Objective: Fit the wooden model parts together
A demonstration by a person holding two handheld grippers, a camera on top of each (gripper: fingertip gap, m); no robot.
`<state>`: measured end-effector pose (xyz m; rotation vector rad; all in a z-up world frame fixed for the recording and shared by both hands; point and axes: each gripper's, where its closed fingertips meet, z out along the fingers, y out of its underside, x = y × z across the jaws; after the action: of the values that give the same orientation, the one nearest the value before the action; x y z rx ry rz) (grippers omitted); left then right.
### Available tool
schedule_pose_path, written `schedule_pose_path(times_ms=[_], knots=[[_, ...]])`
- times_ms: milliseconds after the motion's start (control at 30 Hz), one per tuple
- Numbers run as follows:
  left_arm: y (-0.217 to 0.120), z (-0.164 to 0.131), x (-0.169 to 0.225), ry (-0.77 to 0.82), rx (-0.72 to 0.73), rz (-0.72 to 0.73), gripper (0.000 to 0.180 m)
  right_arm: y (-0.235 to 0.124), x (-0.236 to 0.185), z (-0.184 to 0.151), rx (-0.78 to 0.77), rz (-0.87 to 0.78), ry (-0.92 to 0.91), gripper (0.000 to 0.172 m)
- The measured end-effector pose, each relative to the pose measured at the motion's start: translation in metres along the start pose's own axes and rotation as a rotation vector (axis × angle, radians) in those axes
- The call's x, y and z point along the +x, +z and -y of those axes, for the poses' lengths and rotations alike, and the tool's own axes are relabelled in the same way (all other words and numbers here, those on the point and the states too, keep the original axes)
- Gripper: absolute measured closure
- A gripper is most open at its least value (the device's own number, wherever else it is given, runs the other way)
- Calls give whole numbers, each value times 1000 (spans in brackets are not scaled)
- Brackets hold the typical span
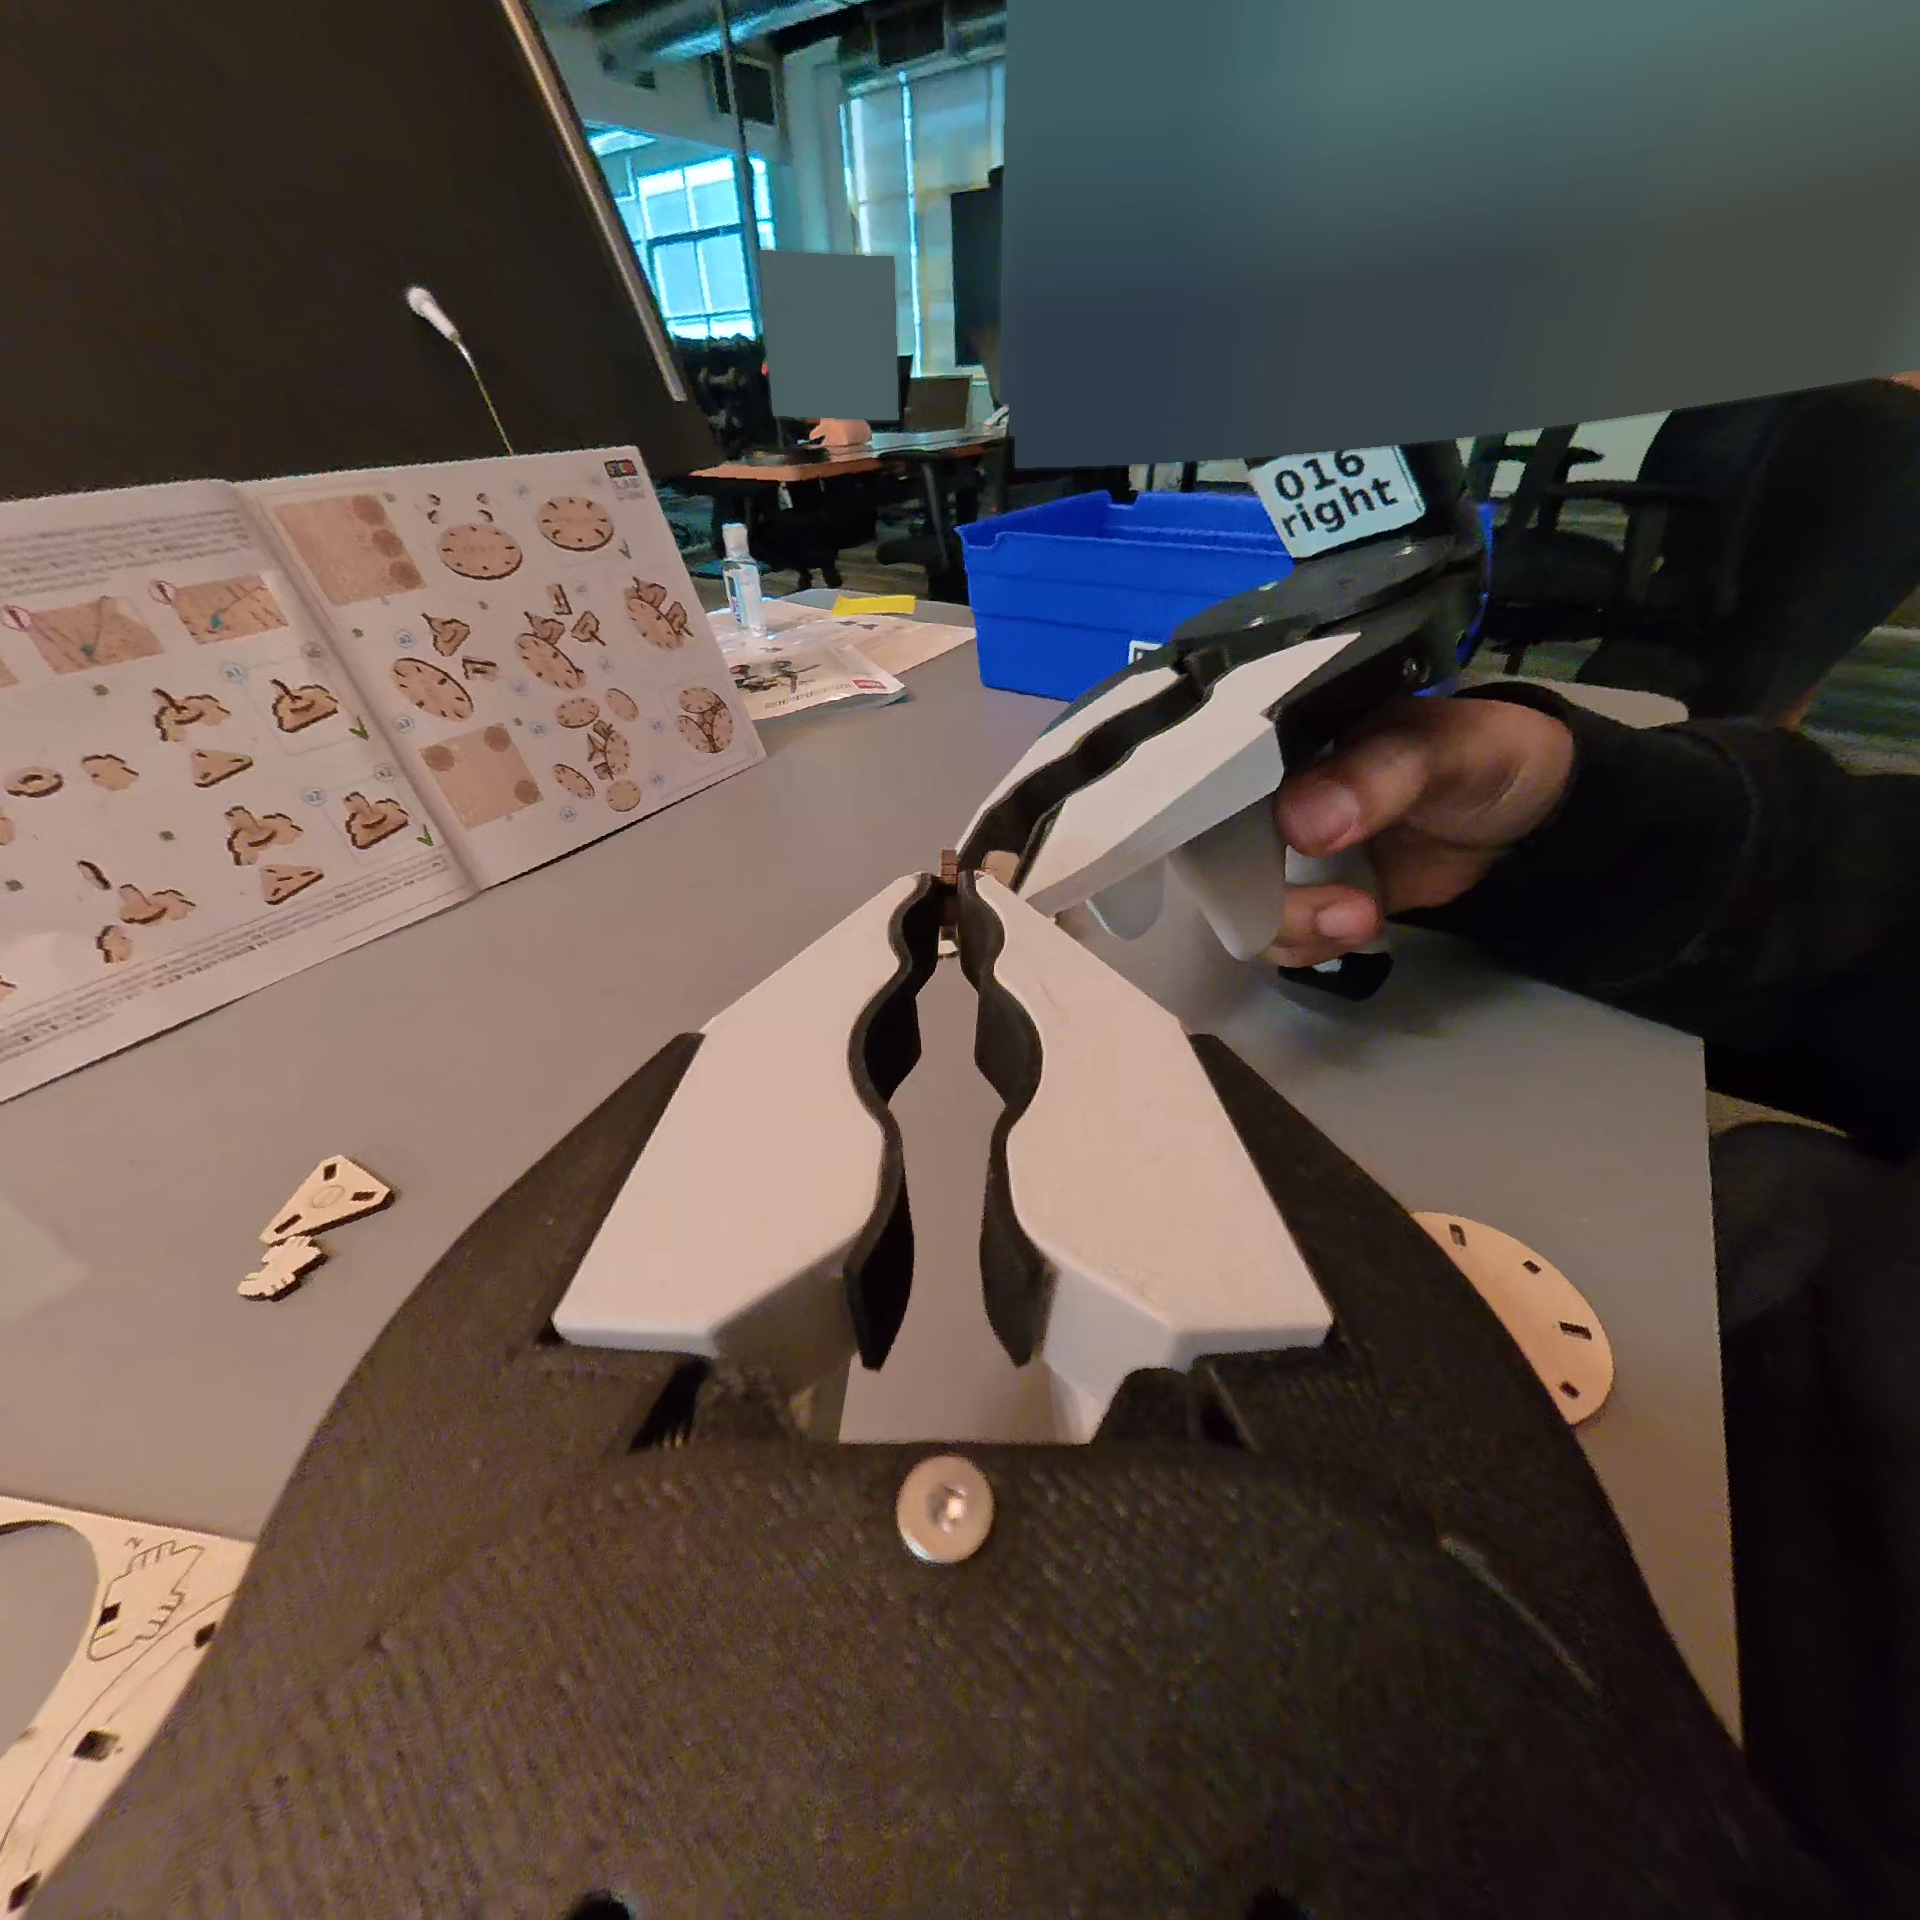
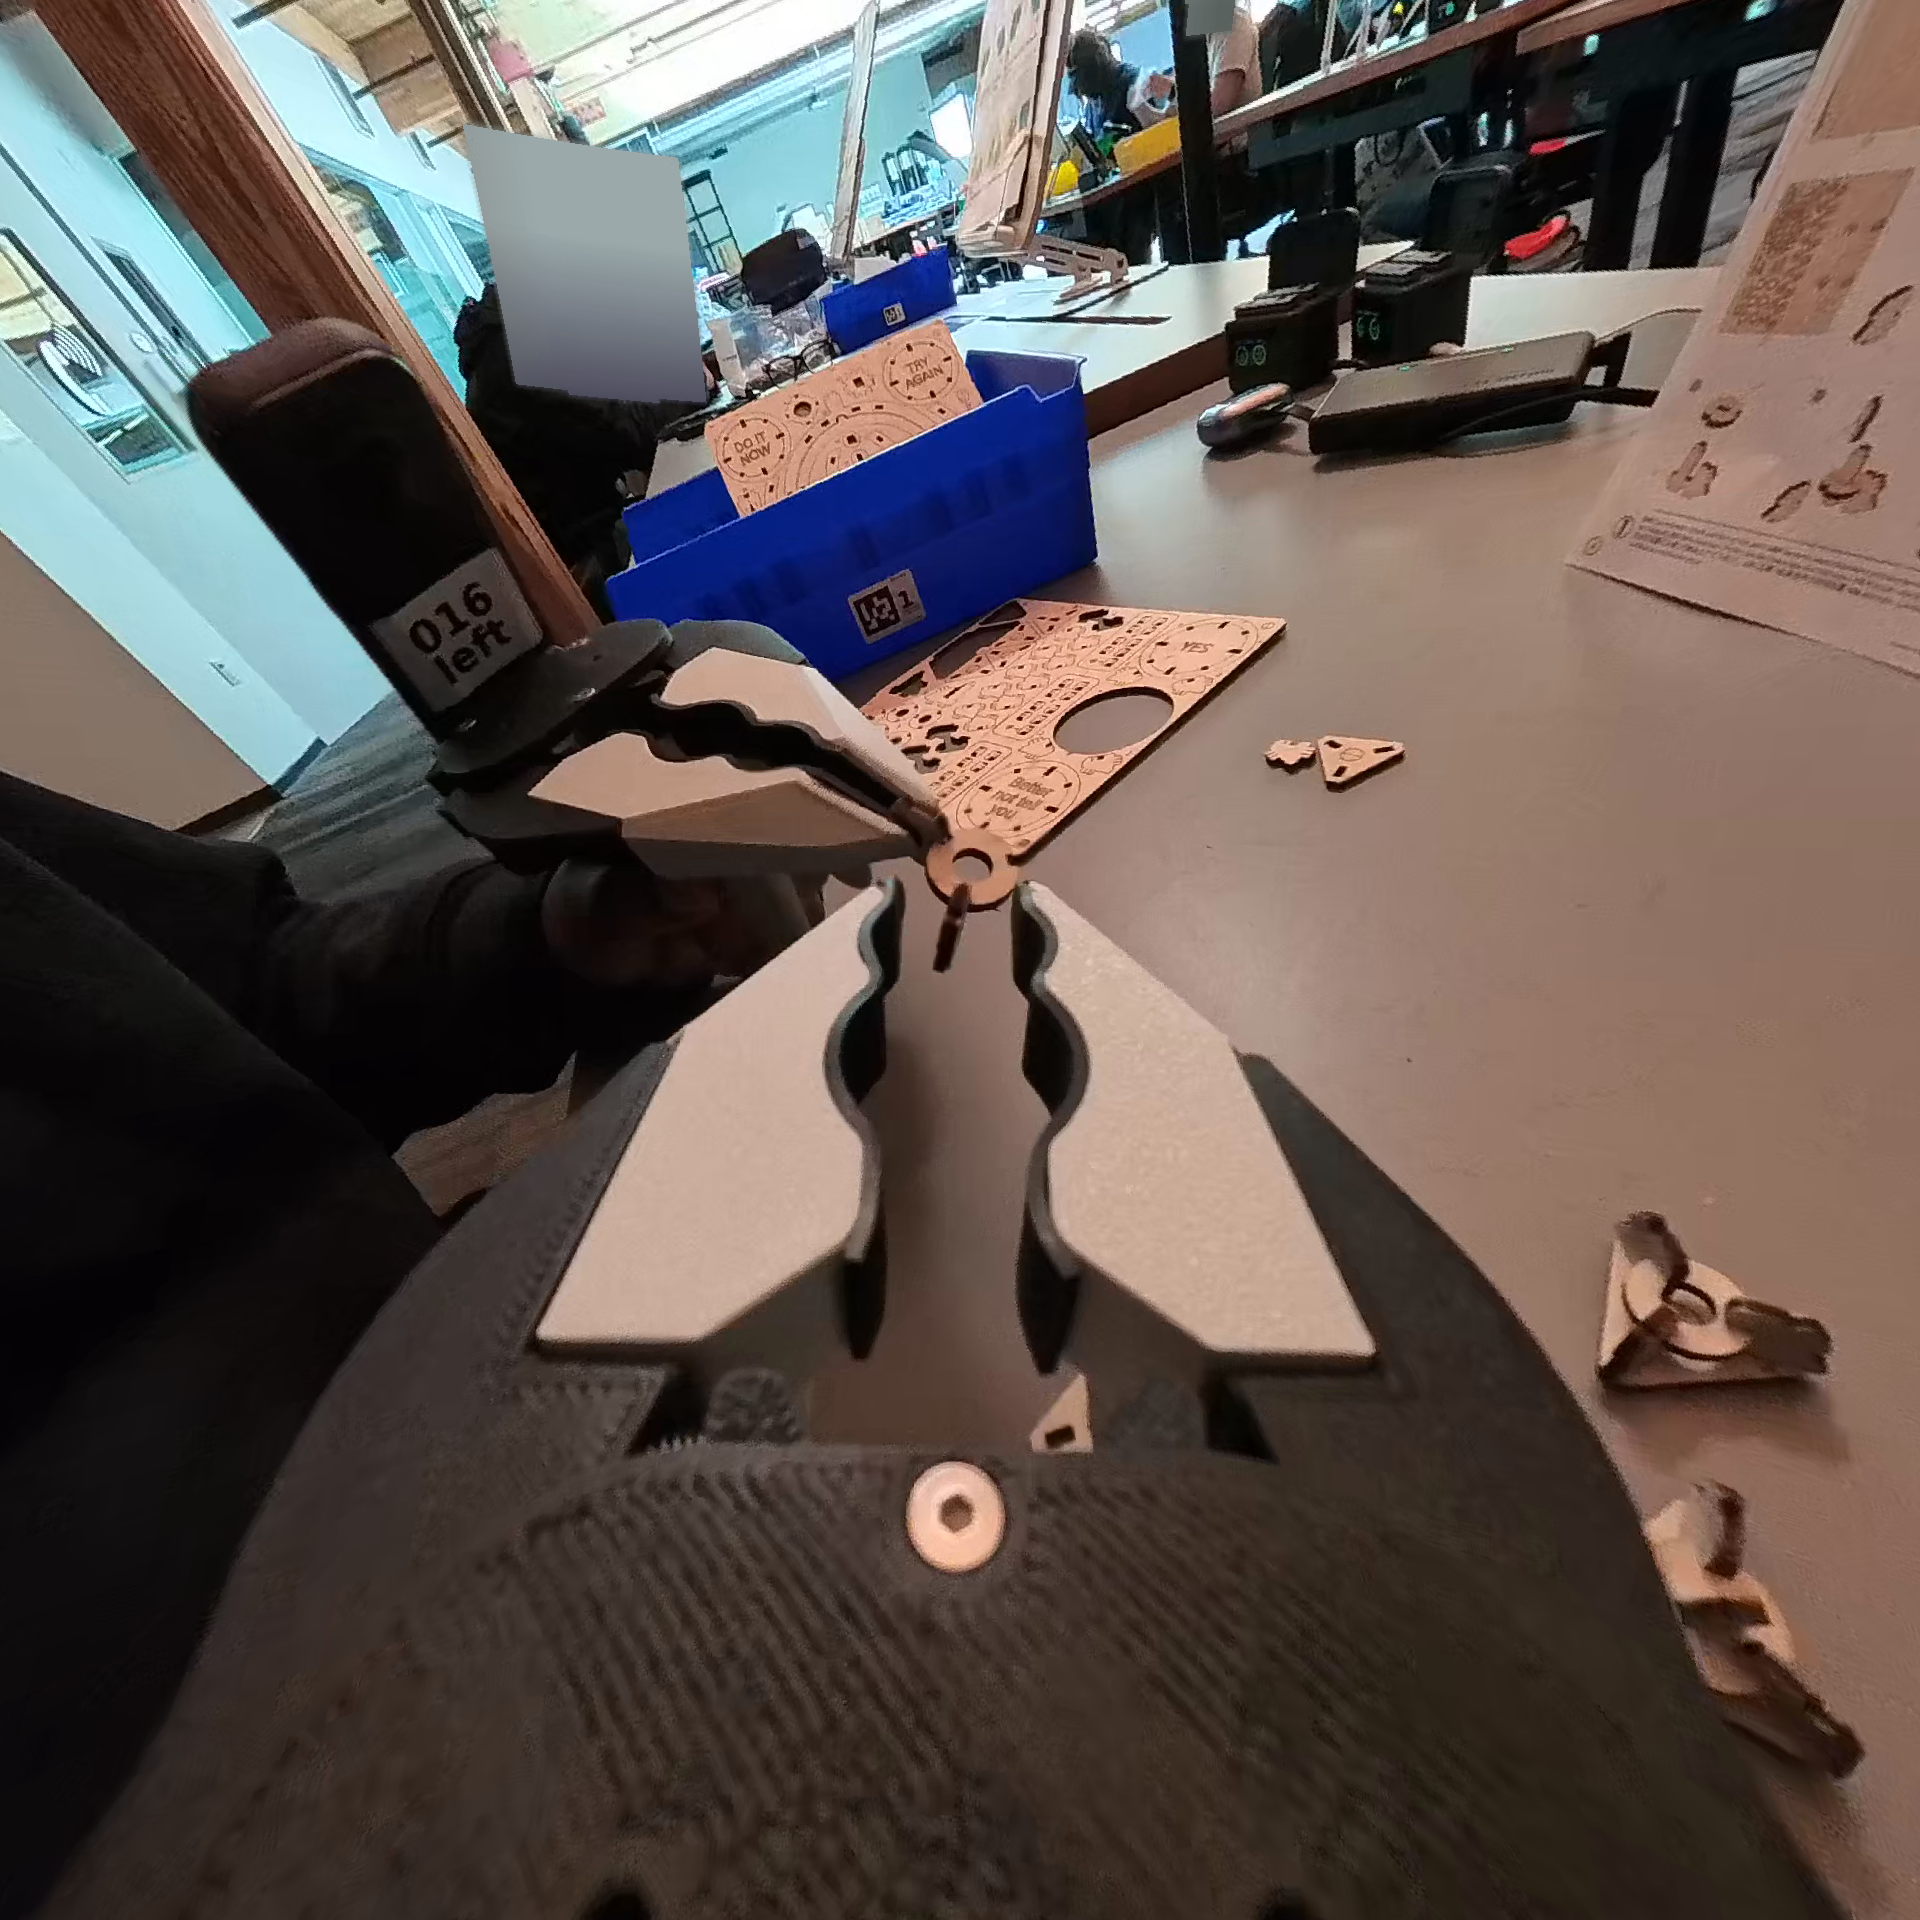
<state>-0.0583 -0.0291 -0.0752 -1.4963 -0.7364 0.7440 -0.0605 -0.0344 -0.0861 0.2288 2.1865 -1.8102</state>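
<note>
My left gripper (image 1: 943, 896) is shut on a small wooden ring (image 2: 971, 868), which it holds by the edge above the grey table (image 1: 644, 935). In the left wrist view only the ring's brown edge (image 1: 947, 868) shows at the fingertips. A thin wooden piece (image 2: 948, 940) sits in a slot of the ring and hangs down from it. My right gripper (image 2: 956, 899) is open. Its fingertips stand on either side of the hanging piece, with a gap on each side. In the left wrist view the right gripper (image 1: 987, 857) comes in from the right, tip to tip with the left one.
An open instruction booklet (image 1: 364, 675) lies at the left. A blue bin (image 2: 862, 551) with a wooden sheet in it stands behind. A cut-out wooden sheet (image 2: 1081, 707), a triangular piece (image 2: 1351, 758), a slotted disc (image 1: 1527, 1320) and small assembled parts (image 2: 1704, 1320) lie on the table. Less than 4 cm separates the two grippers' tips.
</note>
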Motion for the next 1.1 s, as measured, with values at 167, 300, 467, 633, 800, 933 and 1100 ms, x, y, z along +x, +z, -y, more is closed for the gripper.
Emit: schedule_pose_path(times_ms=[167, 300, 467, 633, 800, 933, 1100], knots=[[0, 0, 1, -11, 1, -13, 179, -1, 2, 0, 2, -6, 9, 157], [0, 0, 1, -28, 5, -23, 178, -1, 2, 1, -1, -11, -9, 158], [1, -1, 2, -15, -2, -21, 178, -2, 2, -1, -17, -31, -49, 159], [2, -3, 3, -11, -14, -27, 178, -4, 3, -1, -31, -46, -98, 159], [2, -1, 4, -38, -6, -42, 178, -4, 2, -1, -30, -37, -94, 159], [2, -2, 5, -47, -7, -47, 178, -5, 2, -1, -33, -26, -76, 159], [2, -1, 5, -49, -5, -50, 178, -5, 1, -2, -35, -18, -65, 159]])
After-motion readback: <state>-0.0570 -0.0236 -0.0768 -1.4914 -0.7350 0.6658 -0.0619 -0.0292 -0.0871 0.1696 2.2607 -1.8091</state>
